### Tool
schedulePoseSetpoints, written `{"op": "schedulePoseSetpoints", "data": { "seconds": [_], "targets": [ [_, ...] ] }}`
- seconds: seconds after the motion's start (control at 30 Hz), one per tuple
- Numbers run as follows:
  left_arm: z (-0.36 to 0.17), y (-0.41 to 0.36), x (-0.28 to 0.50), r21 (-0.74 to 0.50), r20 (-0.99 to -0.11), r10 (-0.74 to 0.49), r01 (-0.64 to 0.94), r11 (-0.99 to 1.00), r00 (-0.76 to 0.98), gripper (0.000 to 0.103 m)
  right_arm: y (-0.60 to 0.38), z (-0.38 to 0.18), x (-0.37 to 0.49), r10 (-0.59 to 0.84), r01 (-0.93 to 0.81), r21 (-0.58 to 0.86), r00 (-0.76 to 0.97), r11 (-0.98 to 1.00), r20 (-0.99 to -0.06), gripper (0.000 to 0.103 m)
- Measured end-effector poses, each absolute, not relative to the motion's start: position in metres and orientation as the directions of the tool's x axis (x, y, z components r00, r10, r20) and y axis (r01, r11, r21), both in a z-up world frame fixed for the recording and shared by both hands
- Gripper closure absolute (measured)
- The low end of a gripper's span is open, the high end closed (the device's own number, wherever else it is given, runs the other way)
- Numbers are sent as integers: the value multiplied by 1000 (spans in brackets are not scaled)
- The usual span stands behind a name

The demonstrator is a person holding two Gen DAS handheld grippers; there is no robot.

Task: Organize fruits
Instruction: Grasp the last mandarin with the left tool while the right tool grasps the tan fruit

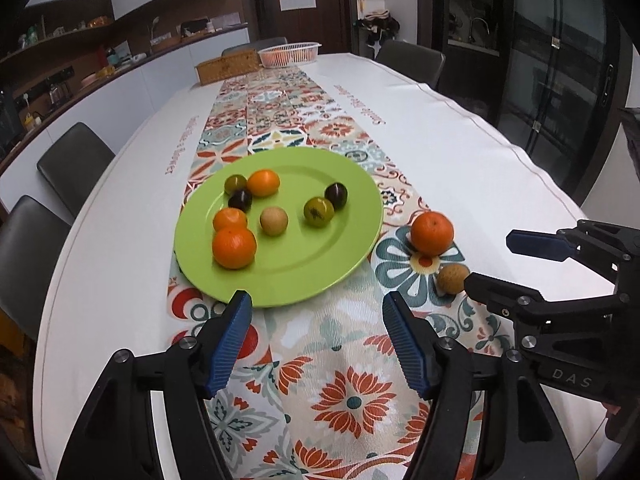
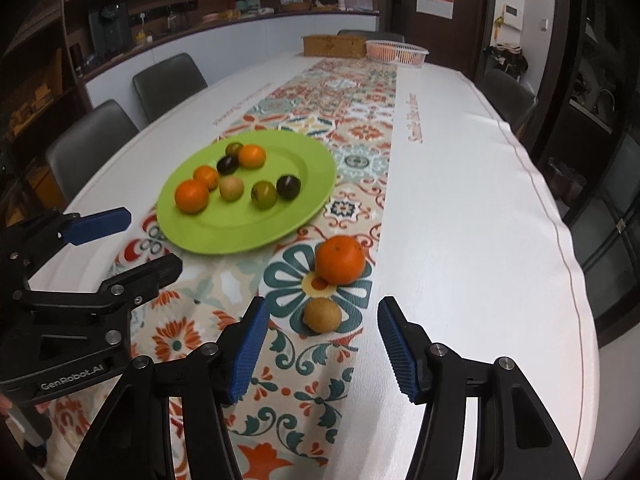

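A green plate (image 1: 320,264) (image 2: 296,176) on the patterned runner holds several small fruits: oranges, dark plums, green ones and a tan one. Right of the plate, on the runner, lie a loose orange (image 1: 432,233) (image 2: 340,259) and a tan round fruit (image 1: 452,278) (image 2: 322,314). My left gripper (image 1: 317,308) is open and empty, just before the plate's near rim. My right gripper (image 2: 322,312) is open, its jaws either side of the tan fruit and just short of it. It also shows in the left wrist view (image 1: 486,260).
A long table with a white cloth (image 2: 480,200) and floral runner. A white basket (image 1: 289,54) (image 2: 396,52) and a wicker box (image 1: 228,68) (image 2: 334,45) stand at the far end. Grey chairs (image 2: 92,140) line both sides.
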State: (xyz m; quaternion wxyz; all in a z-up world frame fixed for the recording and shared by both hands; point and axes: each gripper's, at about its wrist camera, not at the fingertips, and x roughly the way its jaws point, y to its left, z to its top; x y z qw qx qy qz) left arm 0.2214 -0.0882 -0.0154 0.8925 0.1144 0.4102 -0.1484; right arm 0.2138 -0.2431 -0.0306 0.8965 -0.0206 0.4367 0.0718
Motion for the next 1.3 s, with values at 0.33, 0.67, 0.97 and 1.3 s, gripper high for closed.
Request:
{"op": "schedulePoseSetpoints", "data": {
  "seconds": [0.33,0.67,0.97,1.3],
  "targets": [
    [-36,-94,231,92,-787,-165,377,921,595,36,-243,-62,232,102,-155,20,541,988,-835,46],
    [-42,-95,234,85,-797,-167,381,920,580,36,-240,-72,241,108,-171,21,521,985,-847,55],
    [-42,-96,234,82,-798,-171,385,919,578,36,-238,-77,245,120,-185,29,502,982,-857,72],
    [-36,-107,232,82,-787,-201,421,903,583,36,-248,-67,237,140,-166,59,531,984,-836,74]
  ]
}}
